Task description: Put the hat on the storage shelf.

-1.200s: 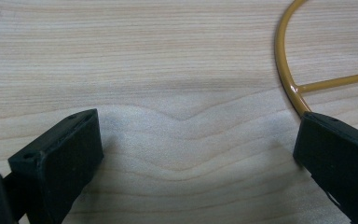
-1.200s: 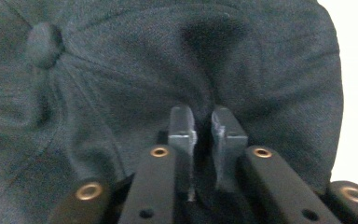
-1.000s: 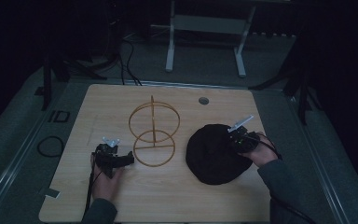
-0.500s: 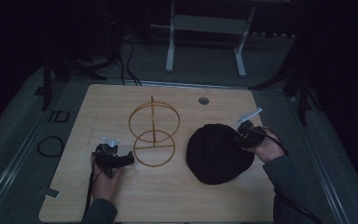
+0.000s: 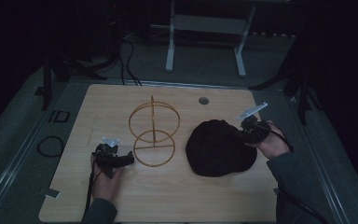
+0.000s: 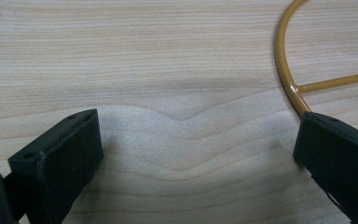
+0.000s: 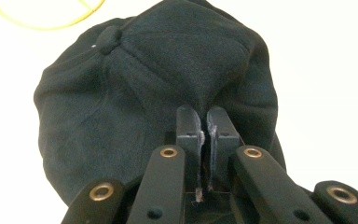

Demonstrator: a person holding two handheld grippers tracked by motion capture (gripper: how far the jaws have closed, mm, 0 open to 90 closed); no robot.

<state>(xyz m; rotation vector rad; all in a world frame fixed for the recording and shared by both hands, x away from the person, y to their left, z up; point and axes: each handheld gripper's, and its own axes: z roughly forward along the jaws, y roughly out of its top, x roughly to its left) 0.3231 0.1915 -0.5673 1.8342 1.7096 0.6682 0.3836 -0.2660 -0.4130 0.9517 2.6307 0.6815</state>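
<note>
Near left: the left gripper (image 5: 121, 160) rests on the table (image 5: 182, 196), jaws wide and empty, one jaw touching the base ring of the wire stand (image 5: 154, 135), probably to steady it. Right, farther: the right gripper (image 7: 203, 122) pinches a fold of the black cap (image 7: 135, 93), lifting its edge, seemingly for placing on the stand.

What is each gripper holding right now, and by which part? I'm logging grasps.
The right gripper is shut on the black hat, pinching a fold of fabric at its edge. The left gripper is open over bare table, holding nothing.
</note>
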